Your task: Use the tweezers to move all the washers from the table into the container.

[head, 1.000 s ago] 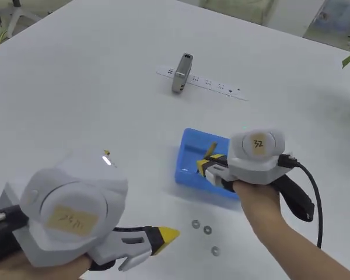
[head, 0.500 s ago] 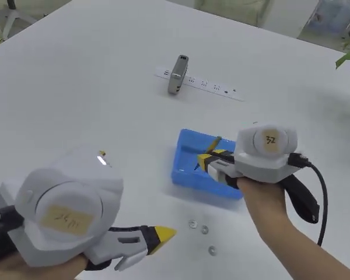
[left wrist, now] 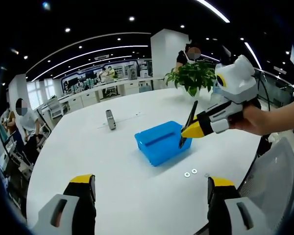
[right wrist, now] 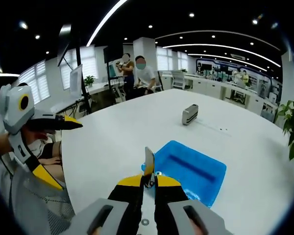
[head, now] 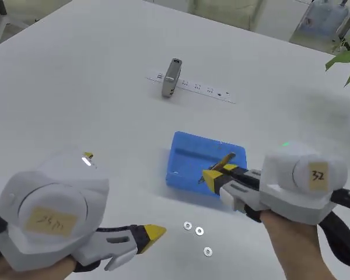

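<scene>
Right gripper (head: pixel 213 175): your fingers are closed on the tweezers (head: pixel 224 162), held mid-length, with the long axis slanted and the lower tip over the near side of the container (head: pixel 184 153). You cannot tell whether that tip carries a washer. Left gripper (left wrist: pixel 151 182): fingers (left wrist: pixel 81 180) spread wide, holding nothing, low over the surface (head: pixel 76 87). Washers (head: pixel 199 231): three, flat on the surface in a loose cluster just outside the container's near wall, between your two grippers. They lie toward you from the tweezers' tip. The right gripper holds the tool, so the next pick likely calls for drawing it back and dipping the tip.
</scene>
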Tool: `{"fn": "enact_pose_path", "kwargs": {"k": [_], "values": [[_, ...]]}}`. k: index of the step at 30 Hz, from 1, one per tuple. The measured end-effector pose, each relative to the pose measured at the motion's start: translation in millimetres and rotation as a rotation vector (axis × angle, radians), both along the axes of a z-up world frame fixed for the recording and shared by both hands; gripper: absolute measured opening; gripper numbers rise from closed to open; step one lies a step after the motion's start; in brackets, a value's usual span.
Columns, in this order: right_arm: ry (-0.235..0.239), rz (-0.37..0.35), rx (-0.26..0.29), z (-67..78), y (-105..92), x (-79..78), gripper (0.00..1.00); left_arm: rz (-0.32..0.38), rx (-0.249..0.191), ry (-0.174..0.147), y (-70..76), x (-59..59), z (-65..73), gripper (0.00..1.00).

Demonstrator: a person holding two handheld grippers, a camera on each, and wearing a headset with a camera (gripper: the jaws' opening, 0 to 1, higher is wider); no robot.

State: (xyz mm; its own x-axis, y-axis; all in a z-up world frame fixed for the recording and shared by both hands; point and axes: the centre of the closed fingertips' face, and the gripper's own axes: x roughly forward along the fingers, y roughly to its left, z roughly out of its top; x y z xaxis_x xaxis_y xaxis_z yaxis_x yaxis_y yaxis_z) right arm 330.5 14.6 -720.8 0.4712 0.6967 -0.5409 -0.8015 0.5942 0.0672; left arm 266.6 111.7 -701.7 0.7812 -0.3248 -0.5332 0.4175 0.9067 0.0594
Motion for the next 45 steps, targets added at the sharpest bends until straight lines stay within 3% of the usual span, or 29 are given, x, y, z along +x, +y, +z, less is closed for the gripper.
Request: {"fn": "enact_pose_path", "kwargs": {"k": [8,15,17,20,26,35,38,45], "values": [[0.066,0.022,-0.071,-41.4,-4.8,-18.4,0.04,0.003,0.0,0.007,0.9,-1.5,-3.3,0.97],[0.103,0.031,-0.098,-60.2,-5.3,-21.2,0.05,0.009,0.0,0.005,1.6,-1.4,-3.1,0.98],[0.108,0.029,-0.093,-61.4,-4.5,-20.9,0.05,0.016,0.0,-0.001,2.9,-0.7,-2.4,0.98],[0.109,0.029,-0.099,-64.0,-4.0,-21.0,0.05,0.025,-0.042,0.006,2.9,-0.5,-2.2,0.99],[0.1,0.045,-0.109,-65.7,-1.8,-20.2,0.05,0.032,-0.036,0.003,5.4,-0.6,-3.0,0.99],[0.094,0.045,-0.109,-65.3,-1.1,-18.4,0.04,0.019,-0.036,-0.025,2.3,1.6,-0.5,0.98],[0.098,0.045,-0.113,-65.0,-1.0,-19.2,0.04,0.018,-0.041,-0.012,1.3,0.8,-1.5,0.97],[0.089,0.031,-0.076,-47.2,-1.6,-16.9,0.04,0.031,-0.056,-0.014,1.2,-0.3,1.3,0.97]]}}
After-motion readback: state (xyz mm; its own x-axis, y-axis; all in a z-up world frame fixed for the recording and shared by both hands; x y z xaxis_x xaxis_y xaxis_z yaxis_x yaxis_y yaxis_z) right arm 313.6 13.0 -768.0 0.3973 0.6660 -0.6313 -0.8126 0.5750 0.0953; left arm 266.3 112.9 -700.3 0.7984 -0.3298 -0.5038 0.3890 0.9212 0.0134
